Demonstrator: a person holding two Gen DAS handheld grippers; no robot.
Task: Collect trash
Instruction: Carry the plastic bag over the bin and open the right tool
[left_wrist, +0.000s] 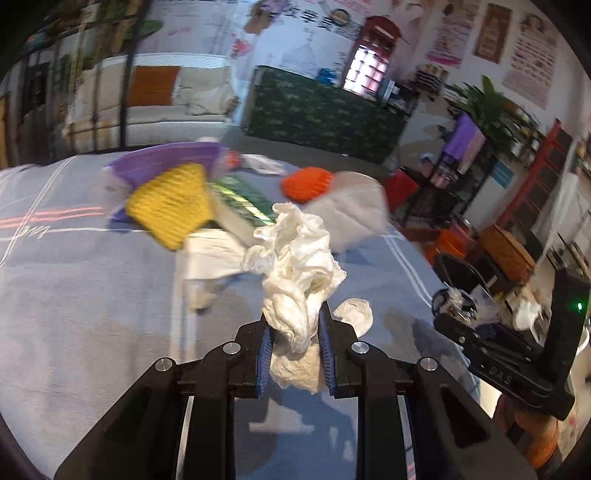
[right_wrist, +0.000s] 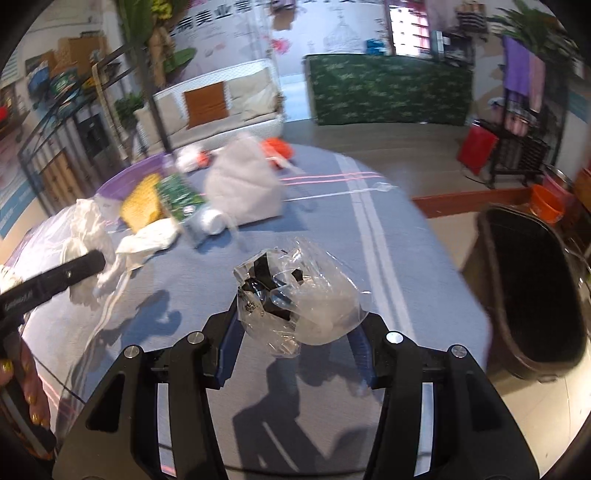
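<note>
1. The left tool (left_wrist: 295, 347) was closed on a crumpled white tissue (left_wrist: 295, 273), held clear above the blue-cloth bench (left_wrist: 74, 295).
2. The right tool (right_wrist: 291, 332) gripped a clear plastic wrapper (right_wrist: 299, 295) with dark print, its jaws set fairly wide around the bundle.
3. A dark waste bin (right_wrist: 532, 295) stood open on the floor just beside the bench edge, to the right; neither piece had yet gone in.
4. Left to collect on the bench: a white face mask (left_wrist: 347, 210), a second tissue wad (left_wrist: 354, 314), a yellow ribbed cup (left_wrist: 170, 203), an orange one (left_wrist: 306, 182), a green packet (left_wrist: 243, 199) and white paper scraps (left_wrist: 210, 254).
5. A purple basin (left_wrist: 166, 162) lay behind the pile; blur made its contents uncertain.
6. The task appeared early: two items in hand, most litter remaining.
7. Nothing visibly blocked the way to the bin.
</note>
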